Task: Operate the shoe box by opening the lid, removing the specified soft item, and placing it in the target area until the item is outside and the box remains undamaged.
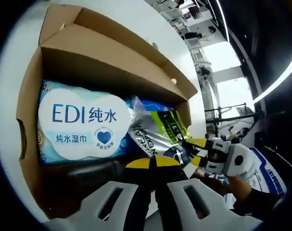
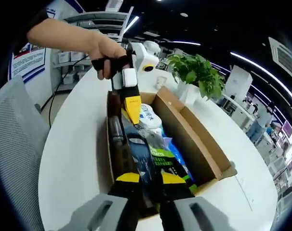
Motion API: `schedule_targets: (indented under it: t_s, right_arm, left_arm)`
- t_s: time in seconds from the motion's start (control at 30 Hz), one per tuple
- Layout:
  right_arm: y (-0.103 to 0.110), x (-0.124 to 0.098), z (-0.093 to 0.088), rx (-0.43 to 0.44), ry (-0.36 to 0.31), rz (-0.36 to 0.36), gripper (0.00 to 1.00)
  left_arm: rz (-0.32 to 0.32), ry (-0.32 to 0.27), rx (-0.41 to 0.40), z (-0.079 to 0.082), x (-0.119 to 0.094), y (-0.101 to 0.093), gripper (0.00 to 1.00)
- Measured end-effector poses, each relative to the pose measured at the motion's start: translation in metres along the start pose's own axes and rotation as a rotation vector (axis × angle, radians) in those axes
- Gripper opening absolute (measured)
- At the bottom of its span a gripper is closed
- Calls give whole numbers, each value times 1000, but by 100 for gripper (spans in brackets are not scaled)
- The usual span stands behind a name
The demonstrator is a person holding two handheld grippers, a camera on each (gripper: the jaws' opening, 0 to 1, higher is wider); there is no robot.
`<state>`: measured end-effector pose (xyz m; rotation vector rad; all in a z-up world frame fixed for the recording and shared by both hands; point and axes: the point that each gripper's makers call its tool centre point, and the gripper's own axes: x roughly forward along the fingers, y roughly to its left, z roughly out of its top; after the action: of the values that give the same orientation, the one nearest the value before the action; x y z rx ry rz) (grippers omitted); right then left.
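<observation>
While the shoe box [image 2: 204, 154] lies open on the white table [image 2: 73, 144], both grippers reach into it.

Inside sit a wet-wipes pack [image 1: 81, 126] and a dark soft pouch [image 1: 155, 134] beside it. From the right gripper view, the right gripper [image 2: 148, 179] has its jaws narrowed onto the pouch's near end. The left gripper [image 2: 132, 108], held by a hand [image 2: 105, 55] from the far side, points down at the pouch; whether its jaws grip, I cannot tell.
</observation>
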<state>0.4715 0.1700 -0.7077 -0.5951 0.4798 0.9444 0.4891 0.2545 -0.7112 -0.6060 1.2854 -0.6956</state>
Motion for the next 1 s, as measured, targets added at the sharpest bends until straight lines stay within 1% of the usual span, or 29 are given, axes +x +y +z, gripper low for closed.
schedule_targets:
  t_s: [0.2,0.33,0.47,0.53,0.57,0.67,0.73,0.83,1.0]
  right_arm:
    - [-4,-7,7,-37,-23,-18,0]
    - [-5,-11,11,-50,-29,-21,0]
    - [-5,-18,16,-79,-42,-26,0]
    - [-5,-22,18,-79,-50,-27,0]
    - [-6,-22,19,-79,-54,-28,0]
    - [-7,-28,26,-68,-80,-35,0]
    - [-7,-31,30,-85,-88,-42,0]
    - [-8,-37,33,-97,-93,-51,0]
    - [-14,-48,34,-107,-103,-73,0]
  left_arm:
    - [6,-13,55,0,-5,-10,0]
    - [12,-19,75,0,-7,-14,0]
    - [5,-21,88,-1,-11,-20,0]
    - [1,-28,97,-1,-15,-24,0]
    - [-7,-43,105,0,-18,-27,0]
    - [-20,-62,114,3,-26,-35,0]
    - [-18,-67,130,4,-29,-39,0]
    - [-20,-71,141,5,-30,-43,0]
    - [-30,-79,166,7,-29,-56,0]
